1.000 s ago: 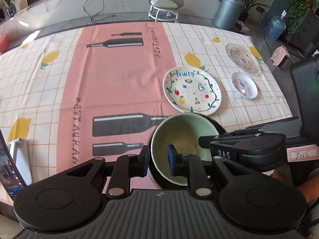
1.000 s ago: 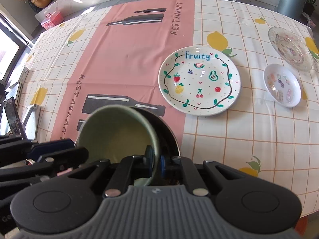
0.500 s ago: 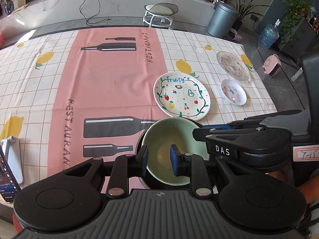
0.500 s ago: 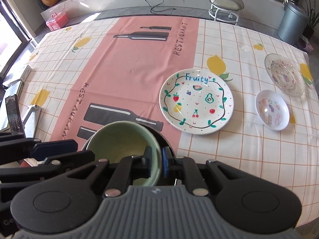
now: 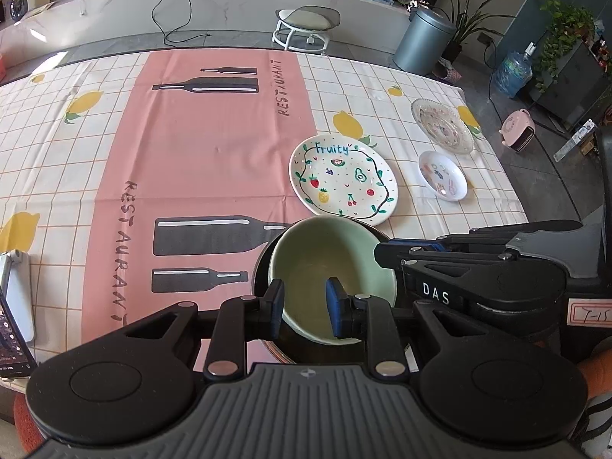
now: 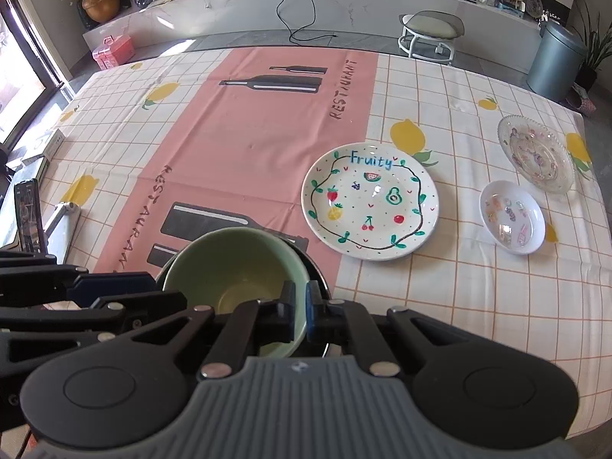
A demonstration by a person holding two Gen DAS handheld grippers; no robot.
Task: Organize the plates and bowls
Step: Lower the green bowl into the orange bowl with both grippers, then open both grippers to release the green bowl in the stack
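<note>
A pale green bowl point(image 5: 329, 264) point(image 6: 237, 267) sits tilted inside a dark bowl point(image 5: 260, 267) point(image 6: 319, 279) at the near table edge. My right gripper point(image 6: 300, 306) is shut on the green bowl's right rim. My left gripper point(image 5: 304, 304) is open, its fingers straddling the green bowl's near rim without gripping. A white "Fruity" plate point(image 5: 342, 179) point(image 6: 369, 201) lies just beyond. A small white dish point(image 5: 441, 176) point(image 6: 512, 216) and a clear glass plate point(image 5: 441, 126) point(image 6: 535, 153) lie at the right.
A pink and checked tablecloth point(image 5: 191, 160) covers the table. A phone on a stand point(image 5: 11, 306) point(image 6: 26, 216) is at the left edge. A stool point(image 5: 306, 25) and a grey bin point(image 5: 422, 40) stand on the floor beyond the table.
Both grippers have risen and pulled back, so more of the table shows. The green bowl has tipped toward level inside the dark bowl. My left gripper's fingers have spread slightly.
</note>
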